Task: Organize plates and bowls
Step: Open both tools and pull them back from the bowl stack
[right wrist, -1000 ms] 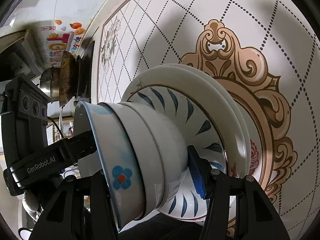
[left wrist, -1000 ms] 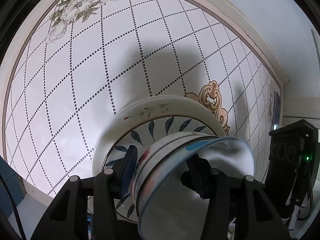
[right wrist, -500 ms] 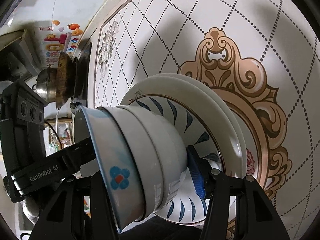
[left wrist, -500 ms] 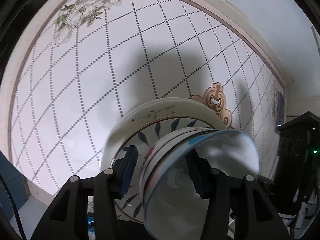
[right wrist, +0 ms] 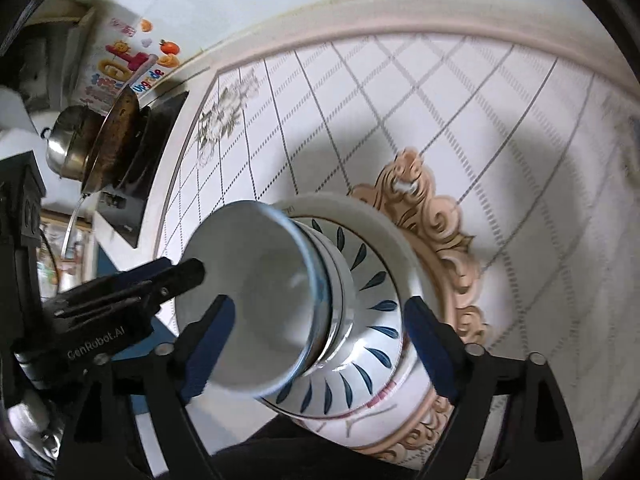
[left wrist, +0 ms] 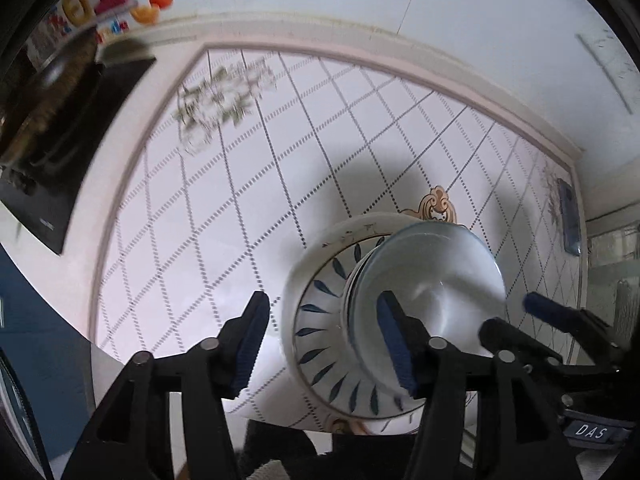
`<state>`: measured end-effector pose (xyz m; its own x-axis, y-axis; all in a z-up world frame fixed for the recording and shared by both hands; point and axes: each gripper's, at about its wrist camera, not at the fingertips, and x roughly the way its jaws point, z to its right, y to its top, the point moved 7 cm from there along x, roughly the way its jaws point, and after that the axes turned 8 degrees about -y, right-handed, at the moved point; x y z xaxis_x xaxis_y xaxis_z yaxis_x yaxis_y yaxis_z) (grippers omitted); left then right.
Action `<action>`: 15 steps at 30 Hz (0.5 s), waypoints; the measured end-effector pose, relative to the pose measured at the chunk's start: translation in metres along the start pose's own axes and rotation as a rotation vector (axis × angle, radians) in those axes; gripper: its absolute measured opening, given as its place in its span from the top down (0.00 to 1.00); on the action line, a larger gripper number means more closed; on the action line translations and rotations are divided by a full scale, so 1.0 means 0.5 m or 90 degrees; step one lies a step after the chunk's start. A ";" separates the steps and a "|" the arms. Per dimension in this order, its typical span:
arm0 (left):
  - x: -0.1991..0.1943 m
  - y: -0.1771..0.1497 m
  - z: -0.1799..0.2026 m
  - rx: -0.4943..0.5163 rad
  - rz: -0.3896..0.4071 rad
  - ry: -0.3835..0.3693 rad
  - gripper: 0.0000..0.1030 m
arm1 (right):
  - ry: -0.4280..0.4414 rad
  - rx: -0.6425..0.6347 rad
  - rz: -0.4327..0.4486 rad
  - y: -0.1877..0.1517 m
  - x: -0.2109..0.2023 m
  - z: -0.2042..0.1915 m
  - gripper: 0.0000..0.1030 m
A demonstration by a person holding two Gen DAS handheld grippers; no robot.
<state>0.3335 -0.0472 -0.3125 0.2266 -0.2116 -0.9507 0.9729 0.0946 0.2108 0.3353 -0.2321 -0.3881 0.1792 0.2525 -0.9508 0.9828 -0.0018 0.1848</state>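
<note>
A stack of nested white bowls stands on white plates with blue leaf marks on the patterned counter. My left gripper is open and empty, drawn back to the left of the stack. My right gripper is open and empty, its jaws wide on either side of the stack without touching it. The other gripper shows in each view: the right one and the left one.
The counter is white with a dotted diamond grid and a tan scroll ornament. A black stove with a metal pot stands at the far left. A white wall runs behind.
Both grippers have opened, let go of the bowls and pulled back from the stack. The bowls now rest on the plates.
</note>
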 end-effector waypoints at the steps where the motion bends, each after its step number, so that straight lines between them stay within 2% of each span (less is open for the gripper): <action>1: -0.005 0.000 0.001 0.006 0.008 0.000 0.37 | -0.019 0.001 0.014 -0.007 -0.018 -0.004 0.10; 3: -0.039 -0.016 -0.005 0.029 0.032 0.001 0.22 | -0.050 0.010 0.047 -0.027 -0.055 -0.011 0.09; 6: -0.087 -0.041 -0.015 0.060 0.062 0.010 0.18 | -0.087 0.040 0.094 -0.070 -0.115 -0.027 0.07; 7: -0.102 -0.051 -0.017 0.068 0.072 0.009 0.11 | -0.098 0.048 0.110 -0.086 -0.135 -0.033 0.07; 8: -0.122 -0.062 -0.020 0.081 0.086 0.007 0.07 | -0.103 0.055 0.123 -0.100 -0.151 -0.041 0.06; 14: -0.244 -0.124 -0.025 0.146 0.178 0.003 0.07 | -0.140 0.090 0.215 -0.199 -0.259 -0.103 0.04; 15: -0.270 -0.138 -0.024 0.156 0.197 -0.001 0.02 | -0.147 0.096 0.234 -0.216 -0.280 -0.115 0.03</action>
<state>0.2351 -0.0133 -0.2015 0.5103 -0.2106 -0.8338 0.8410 -0.0803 0.5350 0.2014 -0.2117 -0.2605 0.5051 -0.0136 -0.8630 0.8449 -0.1964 0.4976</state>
